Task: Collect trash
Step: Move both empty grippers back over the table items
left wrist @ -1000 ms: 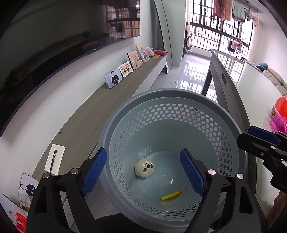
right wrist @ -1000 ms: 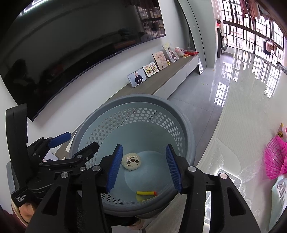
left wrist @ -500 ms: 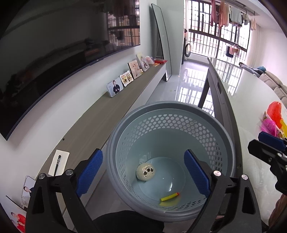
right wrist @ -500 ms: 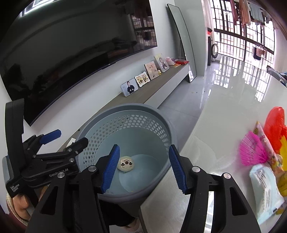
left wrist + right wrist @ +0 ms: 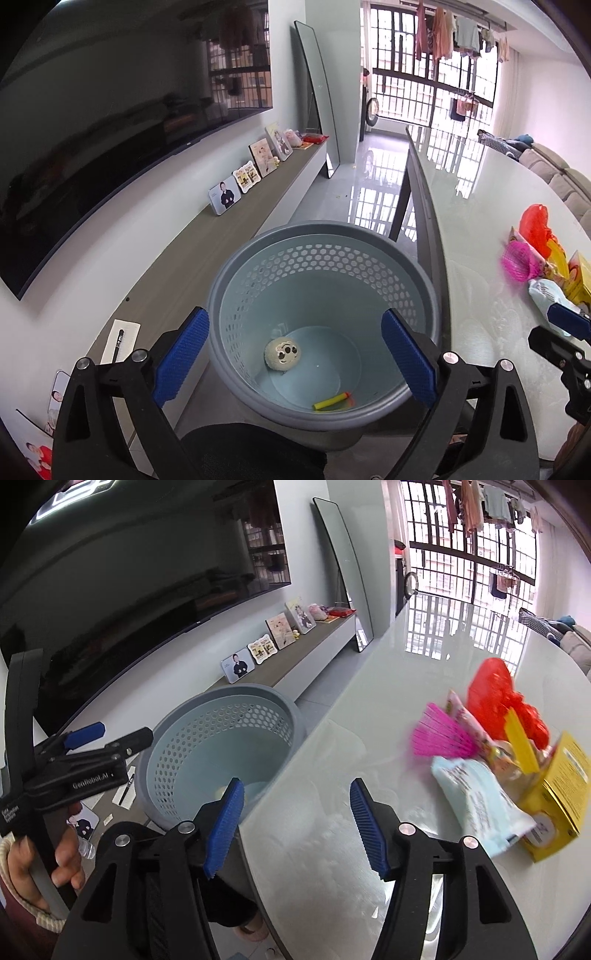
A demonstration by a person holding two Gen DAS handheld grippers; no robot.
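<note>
Left wrist view: the left tool [image 5: 293, 356] hangs over the grey perforated plastic basket [image 5: 236, 280], its jaws spread wide and opening, nothing between them. A round cream wad [image 5: 282, 353] and a yellow foam dart [image 5: 332, 400] lie on the basket's floor.

Right wrist view: the right tool [image 5: 295, 829], jaws opening and empty, faces the glossy white desk [image 5: 332, 867]. The trash sits at the far right: a pale blue crinkled wrapper [image 5: 476, 801], a pink mesh net [image 5: 441, 734] and a yellow cardboard box [image 5: 554, 797]. The wrapper is likely light, soft and slippery; pinch its near edge.
</note>
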